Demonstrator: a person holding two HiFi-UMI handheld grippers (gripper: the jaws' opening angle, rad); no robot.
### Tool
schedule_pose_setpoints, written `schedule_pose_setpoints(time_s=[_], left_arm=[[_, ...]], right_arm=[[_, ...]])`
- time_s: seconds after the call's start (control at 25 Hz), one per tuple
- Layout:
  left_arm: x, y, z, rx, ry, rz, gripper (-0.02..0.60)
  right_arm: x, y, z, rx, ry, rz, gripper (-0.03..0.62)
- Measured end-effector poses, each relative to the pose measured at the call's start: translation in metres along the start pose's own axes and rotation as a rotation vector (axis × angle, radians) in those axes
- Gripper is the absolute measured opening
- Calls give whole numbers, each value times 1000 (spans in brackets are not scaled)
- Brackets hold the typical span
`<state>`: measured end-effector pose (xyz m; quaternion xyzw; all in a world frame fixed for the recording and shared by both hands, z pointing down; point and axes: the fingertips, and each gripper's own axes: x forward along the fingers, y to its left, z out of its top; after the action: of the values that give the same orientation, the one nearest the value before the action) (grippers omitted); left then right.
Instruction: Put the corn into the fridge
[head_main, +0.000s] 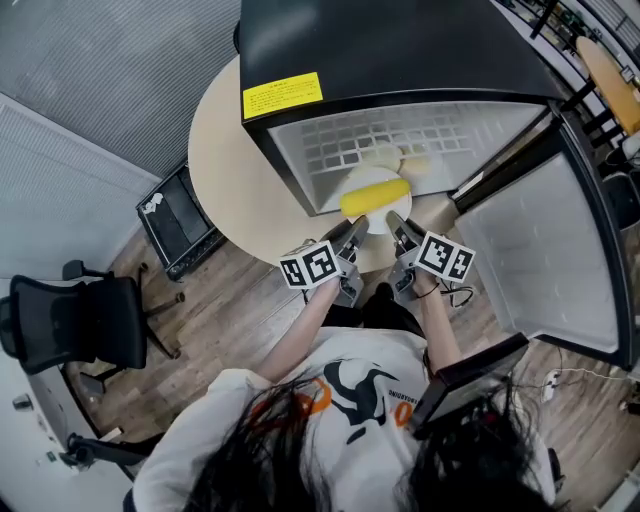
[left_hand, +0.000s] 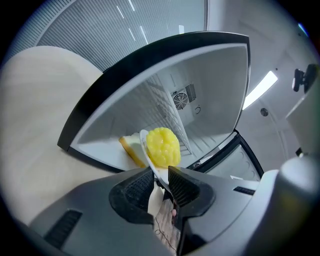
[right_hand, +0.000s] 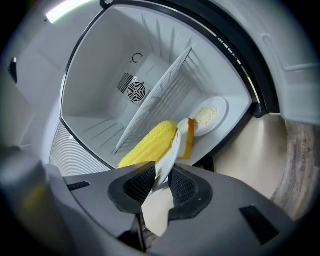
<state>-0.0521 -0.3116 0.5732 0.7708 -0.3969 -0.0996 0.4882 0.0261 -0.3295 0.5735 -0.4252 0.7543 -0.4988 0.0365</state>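
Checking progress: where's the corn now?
Head view centre: the corn lies on a plate at the open fridge's mouth, ahead of the left tool and right tool.

Round beige table (head_main: 225, 170) — black fridge (head_main: 380, 40) atop

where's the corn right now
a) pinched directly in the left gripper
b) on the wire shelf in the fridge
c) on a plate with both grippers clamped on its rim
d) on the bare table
c: the corn lies on a white plate, and the plate's rim is pinched in the left gripper on one side and in the right gripper on the other.
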Motion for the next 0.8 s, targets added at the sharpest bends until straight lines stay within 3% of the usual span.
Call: schedule_pose_setpoints(time_s=[0.36,0.8], left_arm=[[49,5,6,47,-16,59,83],[99,17,26,61,6,58,87]], right_arm=[[16,-35,35,-43,26,46,81],[47,-60,72,-80,33,31,85]])
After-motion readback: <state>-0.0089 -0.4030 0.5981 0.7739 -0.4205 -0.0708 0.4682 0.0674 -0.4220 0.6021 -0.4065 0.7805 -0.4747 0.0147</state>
